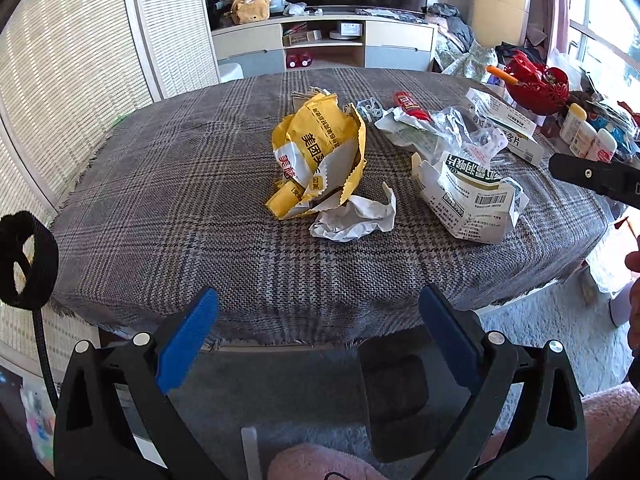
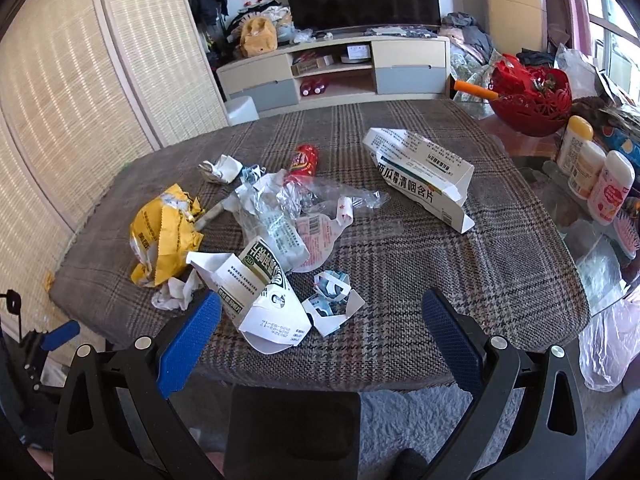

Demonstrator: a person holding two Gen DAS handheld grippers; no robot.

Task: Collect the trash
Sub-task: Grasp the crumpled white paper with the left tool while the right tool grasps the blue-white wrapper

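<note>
Trash lies scattered on a table under a grey plaid cloth (image 1: 180, 208) (image 2: 420, 280). A crumpled yellow bag (image 1: 316, 152) (image 2: 164, 232) sits mid-table, with crumpled white paper (image 1: 352, 216) (image 2: 176, 292) beside it. A torn white medicine box (image 1: 468, 196) (image 2: 260, 292), clear plastic wrap (image 2: 276, 204), a red wrapper (image 1: 410, 106) (image 2: 304, 160) and a long white box (image 2: 424, 176) (image 1: 508, 128) lie nearby. My left gripper (image 1: 318, 336) hangs open at the table's near edge, nothing in it. My right gripper (image 2: 320, 336) is open too, its left finger close to the torn box.
A red basket (image 2: 528, 100) and several white bottles (image 2: 600, 176) crowd the table's right end. A dark bin (image 2: 296, 432) (image 1: 400, 384) stands on the floor below the near edge. A TV stand (image 1: 324, 44) lines the far wall, and woven screens (image 1: 72, 80) the left.
</note>
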